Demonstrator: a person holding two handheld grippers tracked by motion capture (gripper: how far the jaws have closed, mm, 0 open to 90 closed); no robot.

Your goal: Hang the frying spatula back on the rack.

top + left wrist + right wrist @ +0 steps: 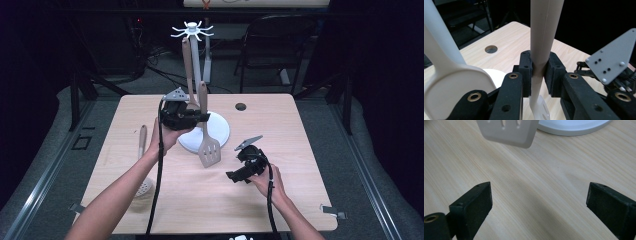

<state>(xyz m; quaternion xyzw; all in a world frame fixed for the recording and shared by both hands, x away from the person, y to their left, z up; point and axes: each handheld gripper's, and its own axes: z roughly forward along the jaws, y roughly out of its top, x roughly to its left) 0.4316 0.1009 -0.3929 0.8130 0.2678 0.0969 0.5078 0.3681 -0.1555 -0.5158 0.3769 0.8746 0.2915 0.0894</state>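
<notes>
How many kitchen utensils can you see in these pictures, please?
3: a slotted spatula held by its handle in the left gripper, a utensil hanging on the rack, and a skimmer lying on the table.

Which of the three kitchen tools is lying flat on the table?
The skimmer spoon at the table's left side. The slotted spatula is held upright in the left gripper, and the third utensil hangs on the rack.

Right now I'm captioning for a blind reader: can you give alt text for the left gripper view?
The left tool clamps the beige plastic handle of a slotted spatula between its black pads, above a light wooden table. A pale spoon hangs close at left.
</notes>
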